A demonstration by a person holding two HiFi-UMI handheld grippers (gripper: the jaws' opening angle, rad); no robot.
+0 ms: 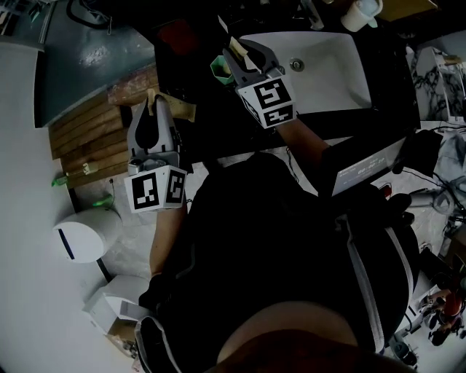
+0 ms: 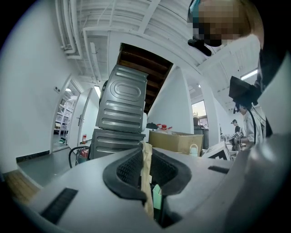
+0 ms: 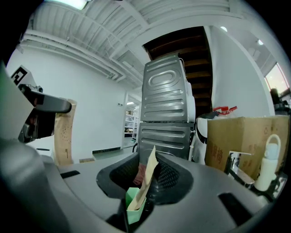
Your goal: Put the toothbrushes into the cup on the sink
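My left gripper (image 1: 157,102) is shut on a toothbrush in a tan paper packet (image 1: 175,111), held over the dark counter left of the sink. In the left gripper view the packet (image 2: 146,177) stands edge-on between the pads, with a green end (image 2: 157,196) low down. My right gripper (image 1: 234,49) is shut on a second paper packet with a green end (image 1: 219,69), close to the left rim of the white sink (image 1: 331,69). In the right gripper view that packet (image 3: 148,175) leans between the jaws. A white cup (image 1: 360,13) stands beyond the sink's far edge.
Wooden boards (image 1: 91,135) lie left of my left gripper, with a round white bin (image 1: 84,237) below them. Two stacked grey machines (image 3: 166,113) and a cardboard box (image 3: 238,139) stand ahead. A tap (image 3: 234,167) and a white bottle (image 3: 268,164) are at the right.
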